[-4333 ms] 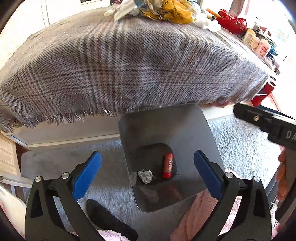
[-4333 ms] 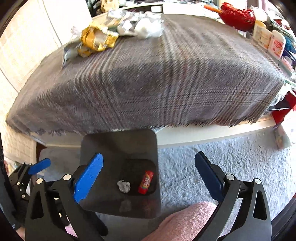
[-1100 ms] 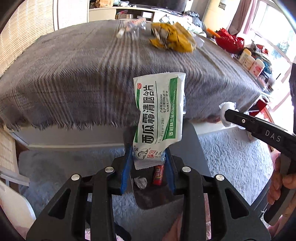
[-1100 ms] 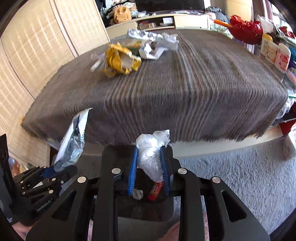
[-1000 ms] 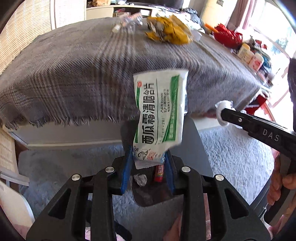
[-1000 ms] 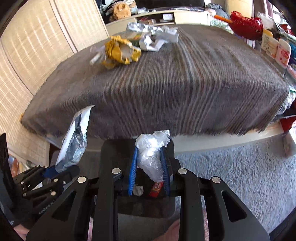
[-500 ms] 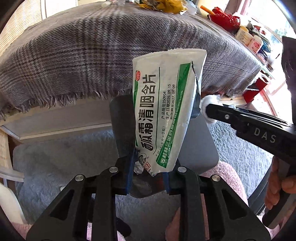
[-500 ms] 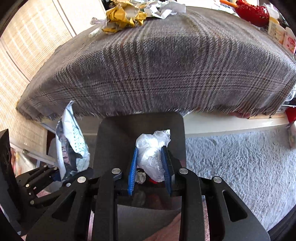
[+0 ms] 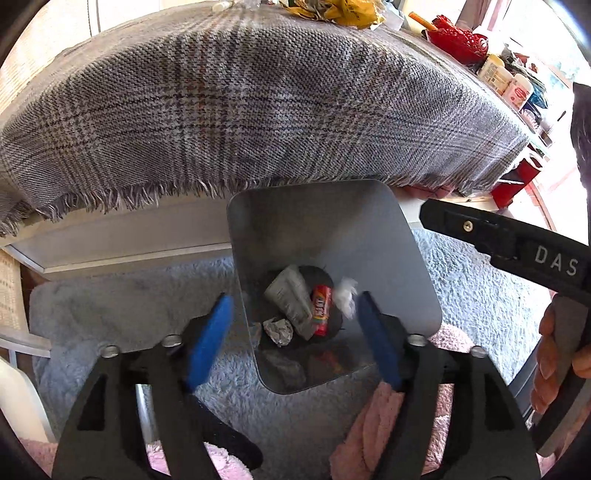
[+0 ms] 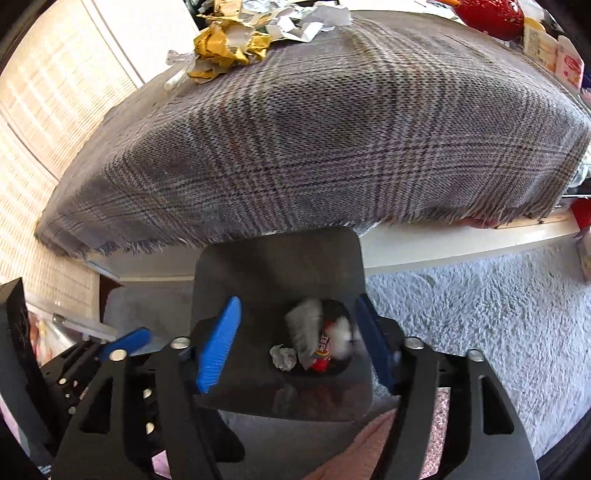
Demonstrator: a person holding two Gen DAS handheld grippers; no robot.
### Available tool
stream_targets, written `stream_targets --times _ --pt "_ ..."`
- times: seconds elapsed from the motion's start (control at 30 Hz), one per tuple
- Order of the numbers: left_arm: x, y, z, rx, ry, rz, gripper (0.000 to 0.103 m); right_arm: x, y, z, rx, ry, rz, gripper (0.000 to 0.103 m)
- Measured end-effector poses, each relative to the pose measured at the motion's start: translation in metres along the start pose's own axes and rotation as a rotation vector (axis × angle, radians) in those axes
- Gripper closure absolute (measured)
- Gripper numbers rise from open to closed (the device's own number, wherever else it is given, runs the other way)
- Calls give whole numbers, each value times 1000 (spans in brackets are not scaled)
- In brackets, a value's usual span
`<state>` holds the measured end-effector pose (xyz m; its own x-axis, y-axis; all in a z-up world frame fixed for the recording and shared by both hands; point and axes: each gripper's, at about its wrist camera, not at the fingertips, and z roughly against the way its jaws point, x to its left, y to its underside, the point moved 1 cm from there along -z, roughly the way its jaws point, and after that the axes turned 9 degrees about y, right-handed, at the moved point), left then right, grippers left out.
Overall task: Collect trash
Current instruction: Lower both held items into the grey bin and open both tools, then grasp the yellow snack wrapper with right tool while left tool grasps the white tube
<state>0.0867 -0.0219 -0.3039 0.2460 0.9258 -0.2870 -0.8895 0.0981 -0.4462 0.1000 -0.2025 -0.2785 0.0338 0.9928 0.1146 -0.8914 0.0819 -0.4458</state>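
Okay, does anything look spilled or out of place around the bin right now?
Nothing has spilled: the packet, red wrapper and wads lie inside the bin, none on the rug. What looks out of place is the crumpled yellow wrapper and torn paper at the blanket's far edge.

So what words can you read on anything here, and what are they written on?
"DAS": white letters on the black right gripper, seen from the left wrist.
Red wrapper in the bin: printing too blurred to read.
Grey packet in the bin: no readable print.
Bottles at the table's far edge: labels too small.
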Motion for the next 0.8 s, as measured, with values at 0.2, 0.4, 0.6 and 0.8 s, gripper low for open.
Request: stream_targets --times 0.2,0.4,0.6,0.8 --pt "2 -3 4 -13 -32 4 9 -9 -2 -1 -9 52 5 4" --pt "4 -10 13 -30 -60 11 8 -17 -2 -3 2 55 -25 3" --pt "8 -23 26 -52 -79 7 8 -21 -13 7 -18 38 -50 3" --pt "21 -48 41 -86 -104 23 8 -16 -51 35 -114 -3 -49 3"
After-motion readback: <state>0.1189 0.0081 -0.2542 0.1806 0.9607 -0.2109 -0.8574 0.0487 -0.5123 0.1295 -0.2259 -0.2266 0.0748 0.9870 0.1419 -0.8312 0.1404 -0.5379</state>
